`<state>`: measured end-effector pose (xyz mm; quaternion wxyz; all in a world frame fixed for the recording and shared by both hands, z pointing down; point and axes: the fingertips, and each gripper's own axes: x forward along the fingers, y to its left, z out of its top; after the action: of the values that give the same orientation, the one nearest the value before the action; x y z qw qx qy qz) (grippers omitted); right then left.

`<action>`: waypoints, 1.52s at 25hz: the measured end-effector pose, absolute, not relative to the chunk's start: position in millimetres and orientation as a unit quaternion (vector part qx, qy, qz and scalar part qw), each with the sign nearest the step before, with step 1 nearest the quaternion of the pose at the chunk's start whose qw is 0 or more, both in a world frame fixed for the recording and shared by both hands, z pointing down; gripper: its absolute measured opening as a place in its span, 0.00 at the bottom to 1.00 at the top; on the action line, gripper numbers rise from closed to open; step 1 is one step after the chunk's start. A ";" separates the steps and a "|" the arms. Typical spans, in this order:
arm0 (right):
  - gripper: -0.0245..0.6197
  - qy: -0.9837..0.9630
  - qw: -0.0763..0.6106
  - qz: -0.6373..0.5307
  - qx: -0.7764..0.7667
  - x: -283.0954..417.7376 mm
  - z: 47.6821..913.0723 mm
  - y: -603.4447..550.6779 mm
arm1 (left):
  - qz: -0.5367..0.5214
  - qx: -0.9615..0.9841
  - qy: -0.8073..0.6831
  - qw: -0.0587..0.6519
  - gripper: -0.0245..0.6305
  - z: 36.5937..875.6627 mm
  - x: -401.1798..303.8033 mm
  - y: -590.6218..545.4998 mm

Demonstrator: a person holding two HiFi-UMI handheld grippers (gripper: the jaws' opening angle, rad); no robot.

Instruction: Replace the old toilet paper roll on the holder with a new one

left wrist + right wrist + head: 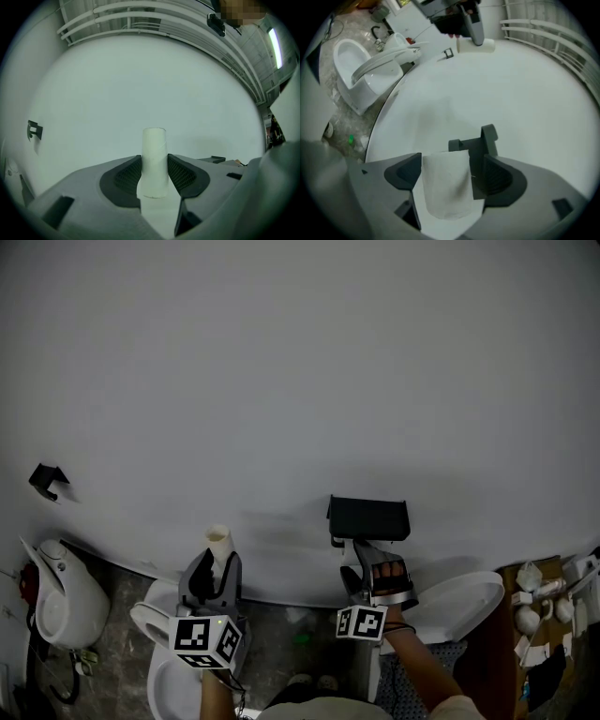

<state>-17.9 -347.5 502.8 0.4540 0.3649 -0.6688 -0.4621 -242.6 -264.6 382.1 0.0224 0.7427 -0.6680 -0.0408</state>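
A black paper holder [367, 518] is fixed to the white wall. My right gripper [373, 563] reaches up under it. In the right gripper view a white paper roll [446, 183] stands between the jaws in front of the holder [489, 136]. The roll lies against the left pad, with a gap to the right pad, so my right gripper [452, 173] is open. Whether the roll rests on the holder I cannot tell. My left gripper [217, 563] stays off to the left, shut on a bare pale cardboard tube [218, 542] that stands upright between its pads [154, 161].
A small black bracket [47, 480] sits on the wall at far left. White toilets stand on the floor below: one at left [61, 601], one under my left gripper [161, 667], and a seat lid at right [461, 604]. Small white items crowd the right edge [544, 606].
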 end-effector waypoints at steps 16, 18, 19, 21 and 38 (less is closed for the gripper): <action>0.11 -0.772 0.045 -0.110 0.625 110.3 357.0 -307.0 | -0.076 0.774 -0.629 0.015 0.31 344.8 -171.3 -300.6; 0.08 -0.760 0.025 -0.100 0.642 124.6 348.4 -306.4 | -0.079 0.779 -0.622 0.015 0.31 342.9 -162.7 -301.6; 0.07 -0.755 0.015 -0.095 0.648 130.0 344.9 -305.9 | -0.081 0.781 -0.620 0.015 0.31 342.1 -159.1 -301.9; 0.05 -0.748 -0.003 -0.083 0.659 139.1 339.5 -304.4 | -0.082 0.784 -0.616 0.014 0.31 340.3 -152.9 -302.0; 0.02 -0.732 -0.018 -0.053 0.679 162.5 341.1 -292.4 | -0.080 0.787 -0.611 0.011 0.31 334.4 -136.1 -288.3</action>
<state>162.5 -292.4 341.1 -0.0182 0.6789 -0.7321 -0.0532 -136.1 -288.3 334.4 0.0111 0.7872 -0.6114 -0.0802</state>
